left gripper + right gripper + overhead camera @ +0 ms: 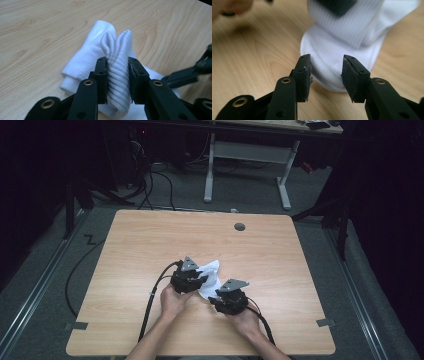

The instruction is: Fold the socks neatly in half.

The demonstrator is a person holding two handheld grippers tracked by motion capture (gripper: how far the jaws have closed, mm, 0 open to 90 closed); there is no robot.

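In the high view, a white sock (210, 276) is lying bunched near the middle of the pale wooden table (135, 245), slightly toward the person's side, between the two grippers. The left gripper (196, 281) is resting against the sock's near-left edge, and the right gripper (216, 300) is sitting just beside its near end; both are black, each topped by a grey three-cornered plate and trailing a dark cable. In the left gripper view, the left gripper (117, 72) is pinching a doubled fold of the sock's ribbed cuff (117, 60), which is standing upright between the pads, its knit ridges running lengthwise and its two rounded edges poking up above the jaws. The smoother part of the sock (82, 62) is lying folded on the table (37, 32) behind it, soft and thick at the edges. In the right gripper view, the right gripper (326, 75) is holding its jaws spread, with the rounded, smooth-knit end of the sock (327, 57) lying on the wood grain between and just beyond the rough black pads, which are not pressing on it. Farther back, the ribbed section is rising, blurred.
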